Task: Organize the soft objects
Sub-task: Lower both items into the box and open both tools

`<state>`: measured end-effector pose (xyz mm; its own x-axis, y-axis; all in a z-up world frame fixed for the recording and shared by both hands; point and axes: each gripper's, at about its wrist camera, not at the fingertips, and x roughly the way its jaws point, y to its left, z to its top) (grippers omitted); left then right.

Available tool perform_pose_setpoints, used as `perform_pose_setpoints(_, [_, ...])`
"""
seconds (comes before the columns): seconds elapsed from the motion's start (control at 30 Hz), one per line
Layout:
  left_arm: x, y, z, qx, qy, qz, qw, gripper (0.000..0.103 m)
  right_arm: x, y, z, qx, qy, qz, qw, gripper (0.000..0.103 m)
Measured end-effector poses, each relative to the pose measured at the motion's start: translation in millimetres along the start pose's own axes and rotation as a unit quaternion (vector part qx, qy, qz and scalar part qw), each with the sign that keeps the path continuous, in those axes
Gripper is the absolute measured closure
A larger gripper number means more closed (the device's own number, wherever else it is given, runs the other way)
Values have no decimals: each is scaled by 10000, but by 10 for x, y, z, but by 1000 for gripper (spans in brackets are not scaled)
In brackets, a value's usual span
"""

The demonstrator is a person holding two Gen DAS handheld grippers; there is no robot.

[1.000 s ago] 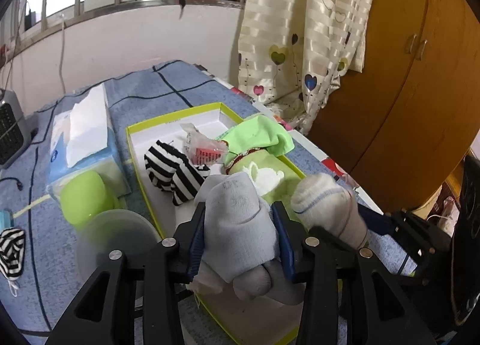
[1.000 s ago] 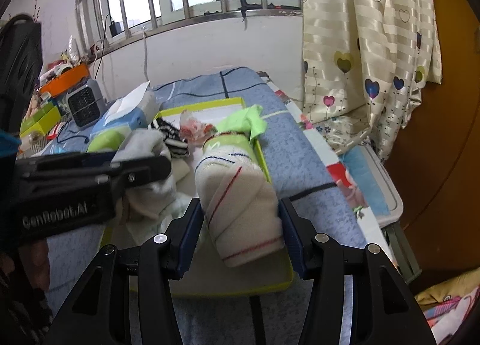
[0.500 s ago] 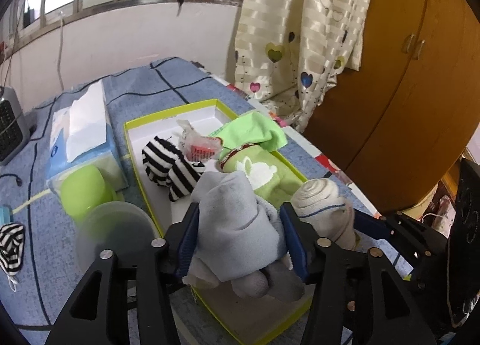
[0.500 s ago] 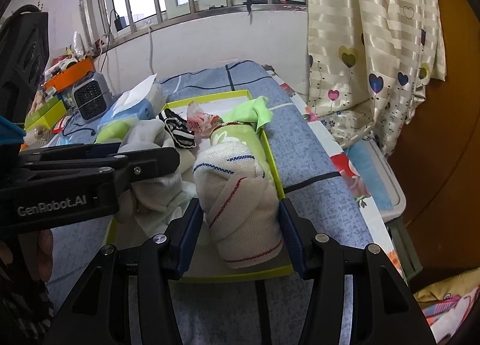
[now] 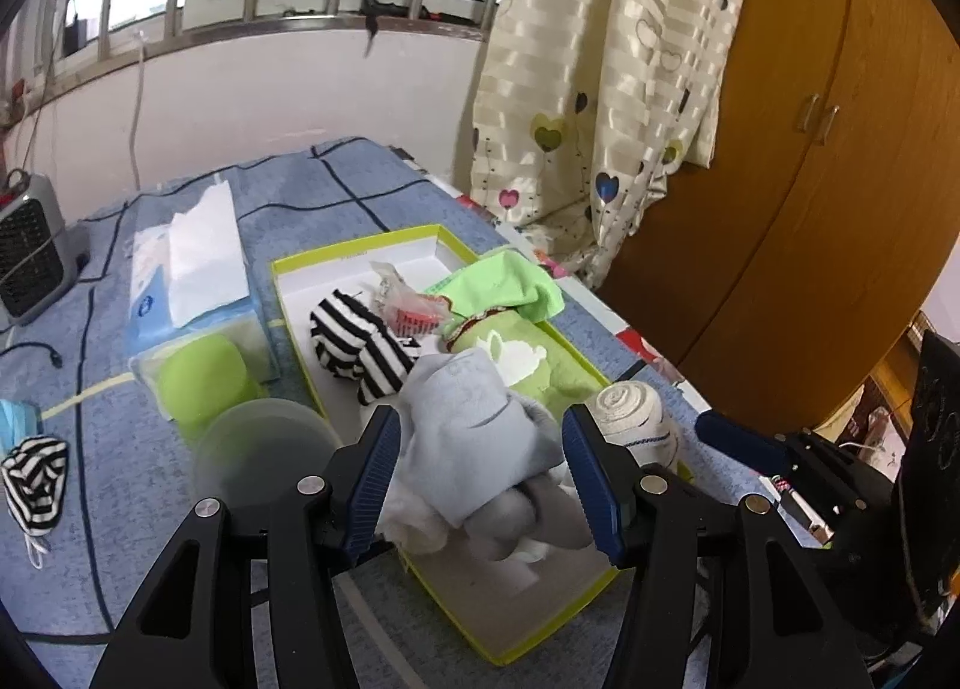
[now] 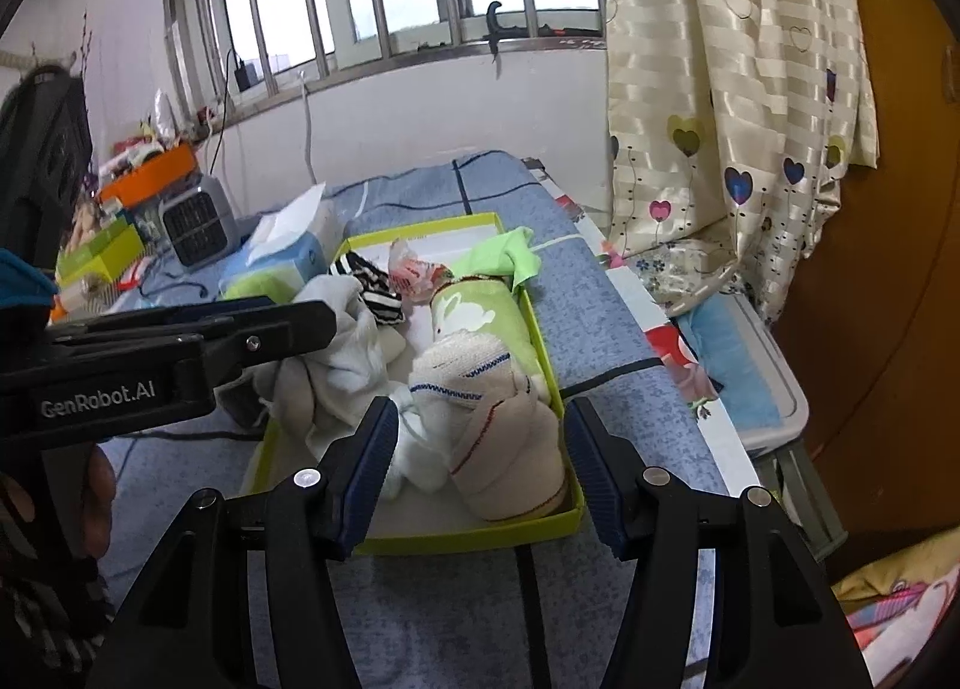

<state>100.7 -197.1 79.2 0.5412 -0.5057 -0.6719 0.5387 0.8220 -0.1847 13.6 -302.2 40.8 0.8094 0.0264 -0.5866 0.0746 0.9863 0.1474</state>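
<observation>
Grey sock bundle (image 5: 474,425): soft matt knit. Cream rolled sock (image 6: 510,443): ribbed knit. Green towel (image 6: 480,323): fluffy terry. Tray (image 5: 540,623): smooth card. Wardrobe (image 5: 810,161): glossy wood. Curtain (image 6: 732,89): satiny cloth.

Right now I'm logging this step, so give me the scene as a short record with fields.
container: yellow-green box on the blue bedspread
left tool: open, astride grey sock bundle
right tool: open, astride cream rolled sock
also in box: striped sock, green towel roll
outside box: tissue pack
</observation>
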Motion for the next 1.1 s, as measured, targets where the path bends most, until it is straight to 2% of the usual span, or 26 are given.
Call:
perform_pose_setpoints(0.13, [-21,18,-36,-73,-2,13,10000,48,54,14,-12,-27,94,-28,9999,51])
perform_pose_setpoints(0.23, [-39,-1,-74,11,5,69,10000,48,100,47,-45,-84,183,-63,9998,51])
perform_pose_setpoints(0.37, [-78,-10,-101,76,4,157,9998,48,39,43,-34,-50,99,-83,9999,51])
perform_pose_setpoints(0.67, [-203,12,-175,145,-41,354,9993,48,-1,91,2,-131,103,-367,9992,50])
perform_pose_setpoints(1.1, [-476,51,-196,241,-249,429,9985,48,-97,260,116,-203,8,-389,9990,38])
